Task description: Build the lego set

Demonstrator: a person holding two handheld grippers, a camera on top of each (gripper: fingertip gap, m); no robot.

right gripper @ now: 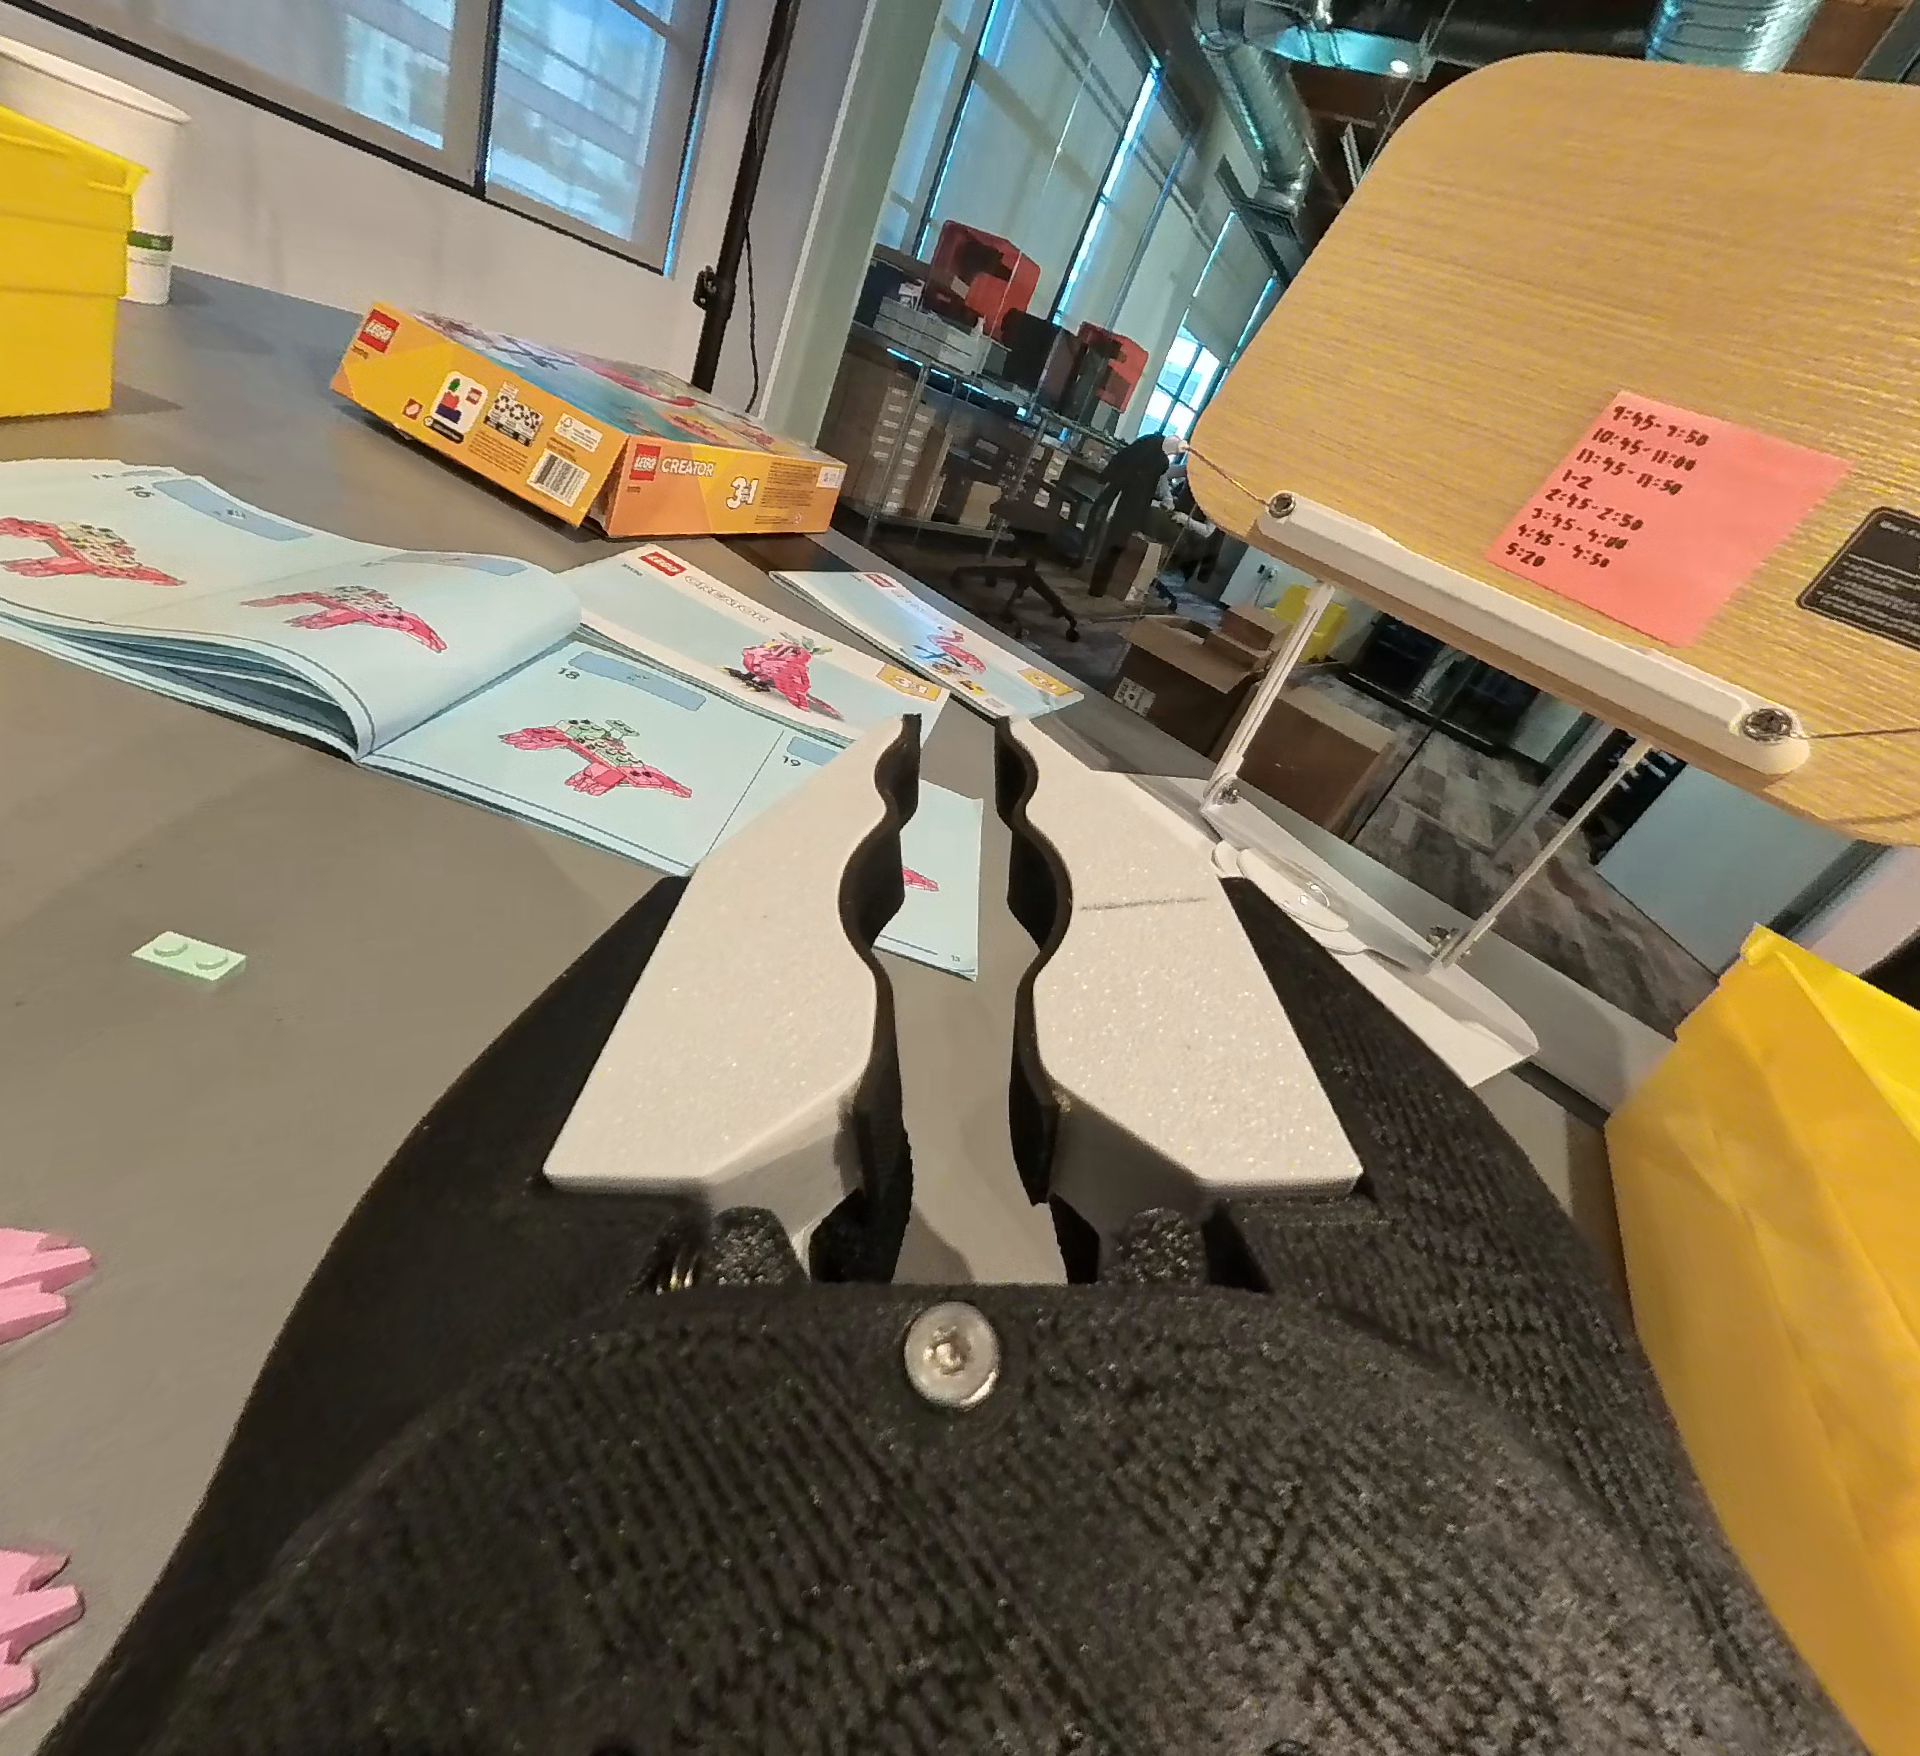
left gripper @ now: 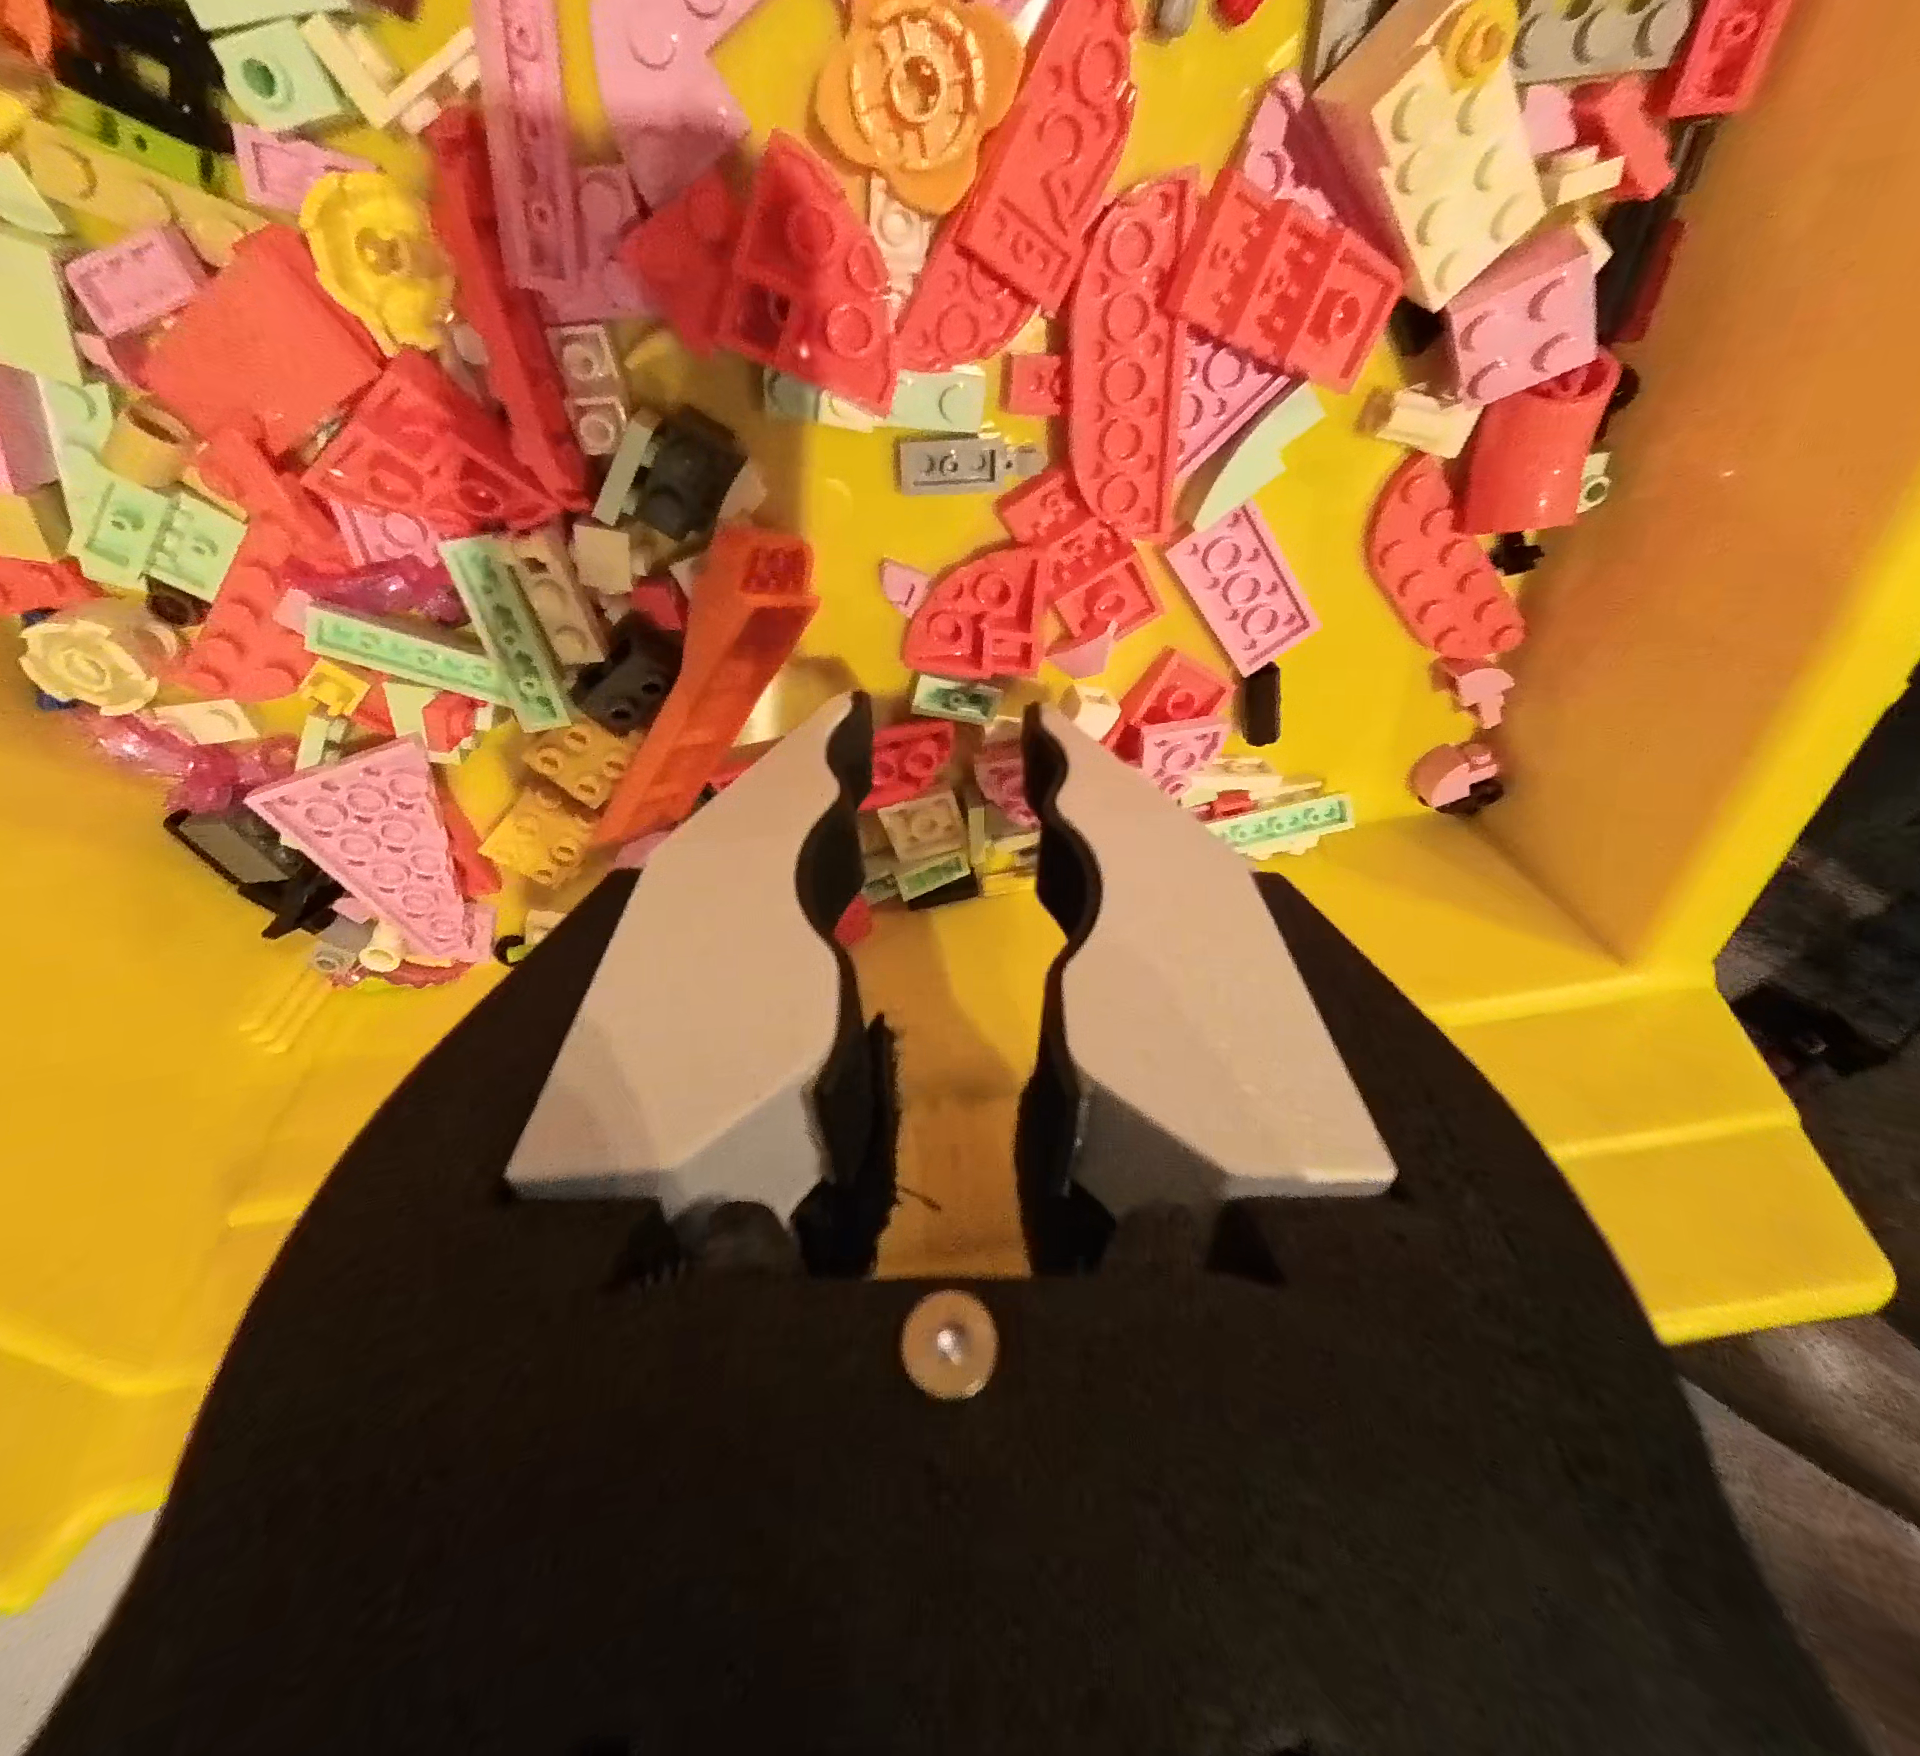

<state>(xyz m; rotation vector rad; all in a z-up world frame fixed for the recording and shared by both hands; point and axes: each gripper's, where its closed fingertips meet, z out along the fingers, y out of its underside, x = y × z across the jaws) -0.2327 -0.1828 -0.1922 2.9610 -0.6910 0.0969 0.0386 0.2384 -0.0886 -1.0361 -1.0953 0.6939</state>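
Grey counter carries the open instruction booklet and the orange set box under big office windows. My left hand-held gripper hangs spread and empty over the yellow bin, where the loose bricks lie heaped. I judge them light, hard and slippery; flat plates I should pinch by the thin edges. My right hand-held gripper is slightly spread, holding nothing. One mint plate lies alone nearby.
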